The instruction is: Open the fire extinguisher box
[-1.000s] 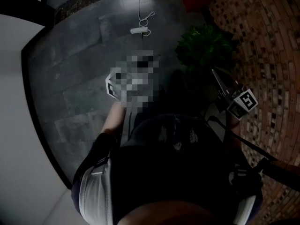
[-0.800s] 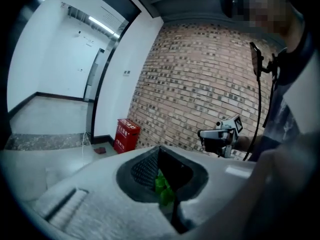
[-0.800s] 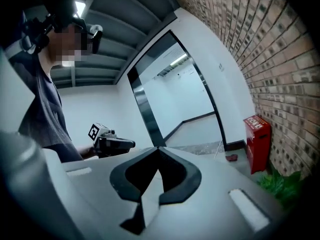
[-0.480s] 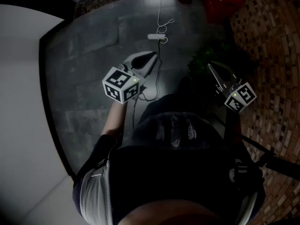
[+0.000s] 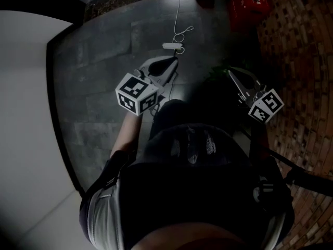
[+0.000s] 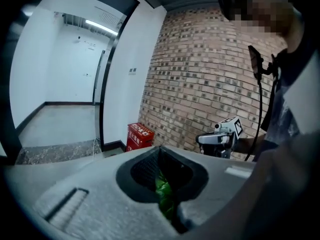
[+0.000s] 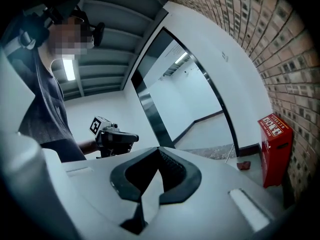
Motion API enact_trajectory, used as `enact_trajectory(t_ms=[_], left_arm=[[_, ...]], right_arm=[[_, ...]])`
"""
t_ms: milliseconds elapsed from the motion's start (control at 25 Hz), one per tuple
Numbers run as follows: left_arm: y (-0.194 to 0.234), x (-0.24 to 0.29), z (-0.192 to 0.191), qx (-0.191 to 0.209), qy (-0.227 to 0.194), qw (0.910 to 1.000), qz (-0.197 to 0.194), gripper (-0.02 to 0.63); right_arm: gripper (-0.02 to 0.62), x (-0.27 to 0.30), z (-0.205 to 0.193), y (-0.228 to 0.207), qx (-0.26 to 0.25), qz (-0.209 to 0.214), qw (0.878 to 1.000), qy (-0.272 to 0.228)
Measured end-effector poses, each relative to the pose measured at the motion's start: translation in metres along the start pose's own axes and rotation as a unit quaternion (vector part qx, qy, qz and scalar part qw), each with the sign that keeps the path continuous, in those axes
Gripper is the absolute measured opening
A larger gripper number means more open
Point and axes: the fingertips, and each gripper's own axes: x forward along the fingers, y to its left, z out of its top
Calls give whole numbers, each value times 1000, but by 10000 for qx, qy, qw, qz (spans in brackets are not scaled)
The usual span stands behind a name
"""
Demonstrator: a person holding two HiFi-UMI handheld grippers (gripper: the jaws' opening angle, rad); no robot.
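Dark fabric of the person's shirt (image 5: 197, 191) fills the lower centre of the head view. Both tools are carried just ahead of it, at mid-frame, well short of the work.

The white moulded left gripper (image 6: 160, 149), with its marker cube, has its jaws closed tip to tip and grips nothing. The green leafy plant (image 6: 164, 196) shows only through the gap behind the tips. The white moulded right gripper (image 7: 158, 150) likewise has its tips together and carries nothing. Judgement: closed, empty jaws suit carriage toward the target, and no contact is under way.

Beyond the tips, at upper centre, a white power strip (image 5: 173, 46) lies on the dark grey tiled floor (image 5: 99, 72). Its thin white cable (image 5: 179, 14) runs toward the top edge. Treat both as snag hazards on the direct path.

The red metal fire extinguisher box (image 5: 250, 4) stands on the floor at the upper right, against the brown brick wall (image 5: 302, 61), well apart from both grippers. Its front appears closed, and the latch is too small to make out. A small dark red object (image 7: 243, 165) lies on the floor near it.

Open floor lies left of the strip. The wall and the plant bound the right side, so an approach from the box's left front offers the most room.
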Motion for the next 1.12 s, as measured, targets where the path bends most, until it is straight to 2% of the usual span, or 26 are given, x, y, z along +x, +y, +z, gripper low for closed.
enact_trajectory(t_ms=[200,360,520,640,840,1000,1120], left_arm=[[20,3,7,103,49,9999,125,0],[40,-2,7,-3,14,9999,117,0],[74,1,23,-56,-136,9999,57,0],[105,18,29,-144,-212,9997,27,0],[165,28,39,-226,-264,9993,-130,0],[221,48,78,-115,-77,9990,-428,0],[231,48,83,72,-150,9983,-550,0]], right_arm=[[0,11,-3,-16,-10,-83,9998,207],[0,26,5,-15,-96,-151,9998,125],[0,51,26,-16,-142,-192,9997,60],[0,70,32,-37,-183,-334,9992,121],[0,125,46,-60,-246,-536,9981,158],[0,180,83,-88,-41,-739,9973,17],[0,199,79,-89,-33,-795,9968,-22]])
